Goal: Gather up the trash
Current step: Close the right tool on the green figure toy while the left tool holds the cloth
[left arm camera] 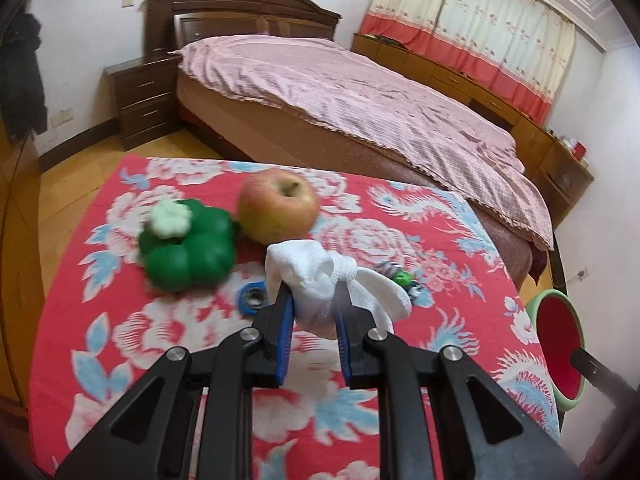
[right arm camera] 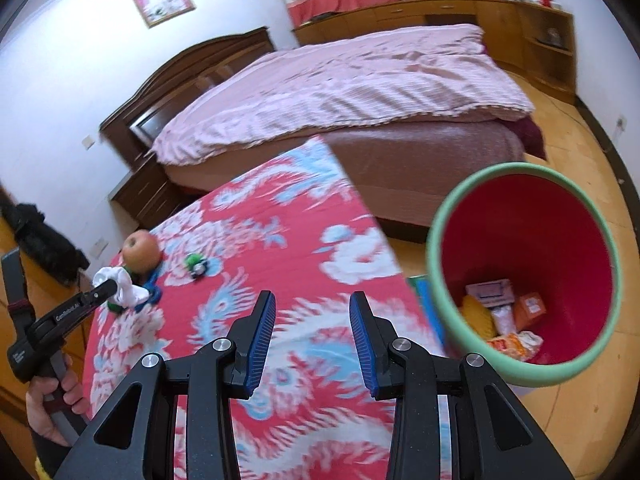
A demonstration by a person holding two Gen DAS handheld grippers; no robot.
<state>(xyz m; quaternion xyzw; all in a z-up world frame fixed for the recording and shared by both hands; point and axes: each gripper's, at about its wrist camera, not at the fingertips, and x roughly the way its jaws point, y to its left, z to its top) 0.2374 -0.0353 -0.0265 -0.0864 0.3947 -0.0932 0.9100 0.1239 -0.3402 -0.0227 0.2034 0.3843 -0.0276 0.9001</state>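
While over the floral cloth (left arm camera: 460, 248), left gripper (left arm camera: 314, 300) fingers tight on white tissue (left arm camera: 320, 280); right gripper (right arm camera: 313, 320) fingers apart, empty.

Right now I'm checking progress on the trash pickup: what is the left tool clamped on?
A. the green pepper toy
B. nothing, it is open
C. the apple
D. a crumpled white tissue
D: the left tool has its blue pads closed on the crumpled white tissue, lifted just in front of the apple and the green pepper toy, which lie untouched on the red floral cloth.
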